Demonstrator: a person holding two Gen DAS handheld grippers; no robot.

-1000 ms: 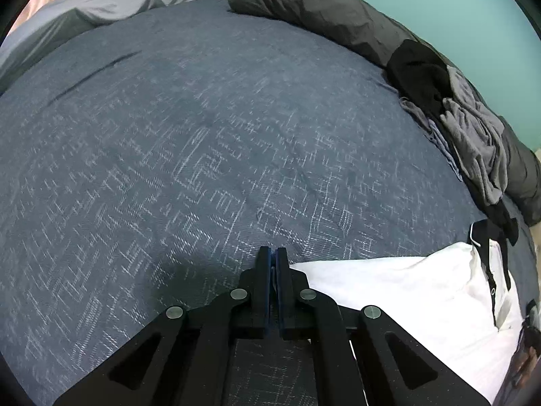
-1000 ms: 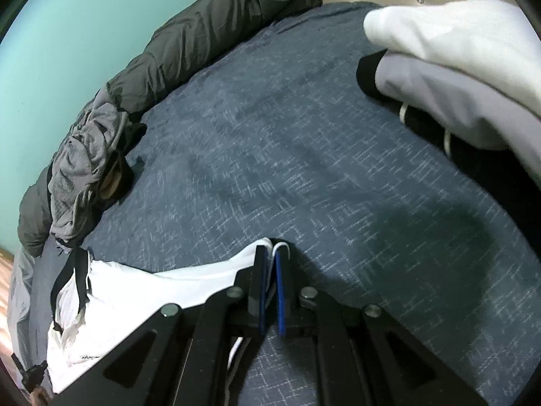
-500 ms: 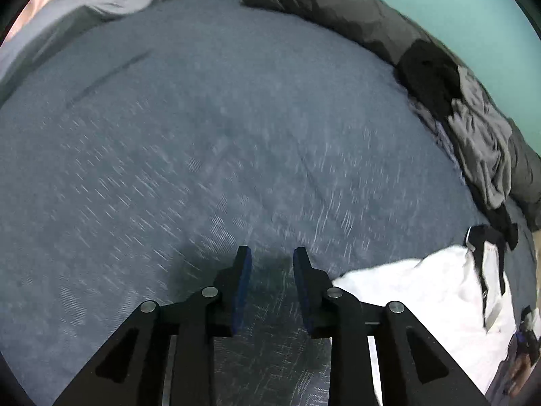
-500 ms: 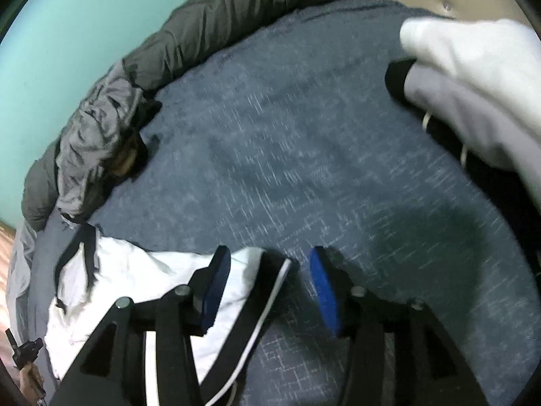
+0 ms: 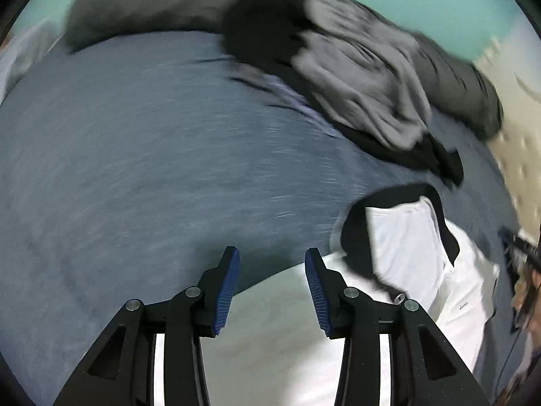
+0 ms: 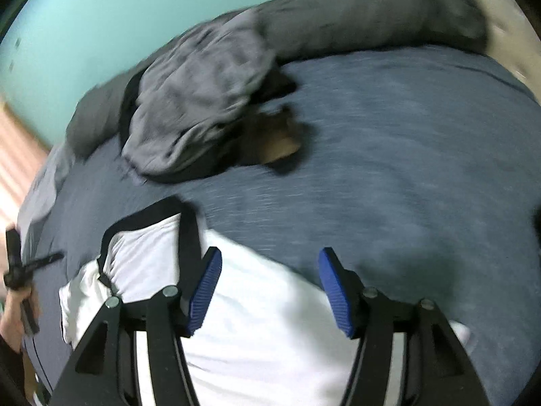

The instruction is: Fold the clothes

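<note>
The white garment (image 5: 409, 237) with black trim lies flat on my bed's blue-grey cover (image 5: 142, 155), below both tongs. My left tongs (image 5: 272, 270) and right tongs (image 6: 268, 274) are opening, grasping nothing. Risk: a loose fold springing open unpinned. Beyond, crumpled grey clothes (image 6: 203, 101) against a teal wall (image 6: 77, 17).

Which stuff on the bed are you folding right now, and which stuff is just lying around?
Being folded:
- white garment with black trim, lying under both grippers
- left gripper and right gripper, jaws opening, nothing between the pads

Just lying about:
- grey and black clothes pile
- dark grey rolled duvet
- blue bedspread
</note>
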